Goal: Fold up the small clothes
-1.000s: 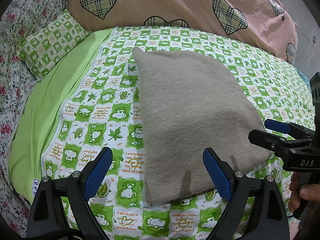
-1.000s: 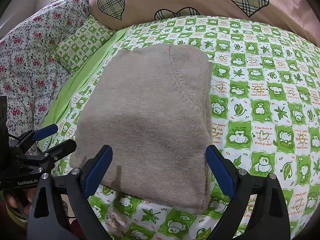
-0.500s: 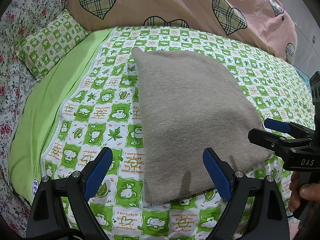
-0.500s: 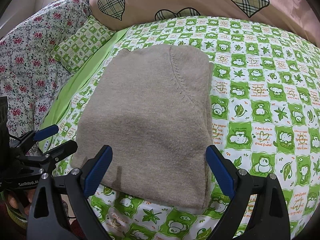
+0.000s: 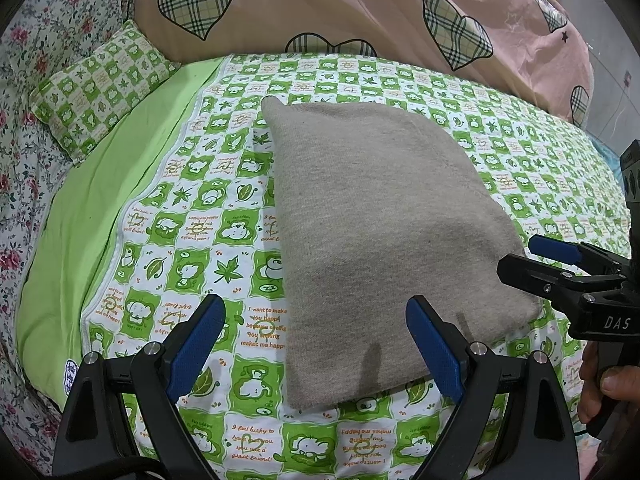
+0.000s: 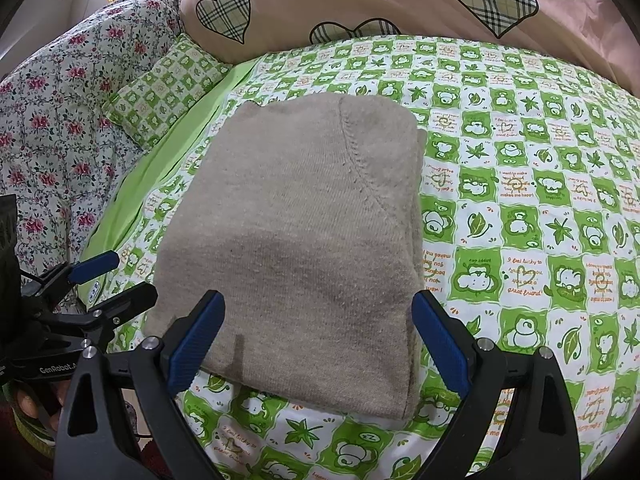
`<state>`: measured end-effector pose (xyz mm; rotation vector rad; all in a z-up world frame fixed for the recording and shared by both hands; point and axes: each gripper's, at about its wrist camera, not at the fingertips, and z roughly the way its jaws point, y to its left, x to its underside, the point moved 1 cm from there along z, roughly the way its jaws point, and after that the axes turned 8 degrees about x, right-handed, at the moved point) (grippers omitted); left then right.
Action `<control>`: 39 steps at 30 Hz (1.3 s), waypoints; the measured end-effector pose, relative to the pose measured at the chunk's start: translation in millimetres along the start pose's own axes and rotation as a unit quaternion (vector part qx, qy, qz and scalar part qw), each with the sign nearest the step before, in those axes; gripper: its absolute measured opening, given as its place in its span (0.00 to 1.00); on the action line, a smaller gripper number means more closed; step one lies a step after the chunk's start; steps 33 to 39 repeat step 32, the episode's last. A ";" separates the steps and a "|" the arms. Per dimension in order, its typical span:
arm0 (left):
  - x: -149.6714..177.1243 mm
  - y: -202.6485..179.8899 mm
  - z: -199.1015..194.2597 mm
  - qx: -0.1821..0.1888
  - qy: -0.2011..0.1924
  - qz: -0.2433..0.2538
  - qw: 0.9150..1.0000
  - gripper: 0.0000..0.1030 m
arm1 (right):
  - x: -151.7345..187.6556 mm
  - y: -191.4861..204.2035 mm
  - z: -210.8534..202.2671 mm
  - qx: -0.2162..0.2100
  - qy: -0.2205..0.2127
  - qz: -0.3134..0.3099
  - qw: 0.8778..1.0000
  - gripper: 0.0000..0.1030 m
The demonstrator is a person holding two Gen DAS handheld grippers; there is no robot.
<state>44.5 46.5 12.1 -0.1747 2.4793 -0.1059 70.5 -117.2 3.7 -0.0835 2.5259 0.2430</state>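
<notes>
The folded beige knitted sweater [image 5: 384, 236] lies flat in the middle of the green and white checked bedsheet [image 5: 192, 216]. Bare sheet lies open on both sides of it and along its near edge. At the far side, the big pink quilt with checked hearts [image 5: 340, 12] rises like a wall. The small green checked pillow [image 5: 100, 88] and the flowery blanket [image 6: 56, 136] block the far left corner.

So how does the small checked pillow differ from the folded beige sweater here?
The pillow is green-and-white checked with printed figures; the sweater is plain beige knit. The pillow sits at the far left edge against the floral bedding; the sweater lies mid-sheet, just ahead of both open grippers. Both lie flat, untouched.
</notes>
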 end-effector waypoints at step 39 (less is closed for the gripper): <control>-8.8 10.3 1.0 -0.003 -0.004 -0.008 1.000 0.90 | -7.3 0.9 0.1 0.010 -0.015 0.000 1.000 0.92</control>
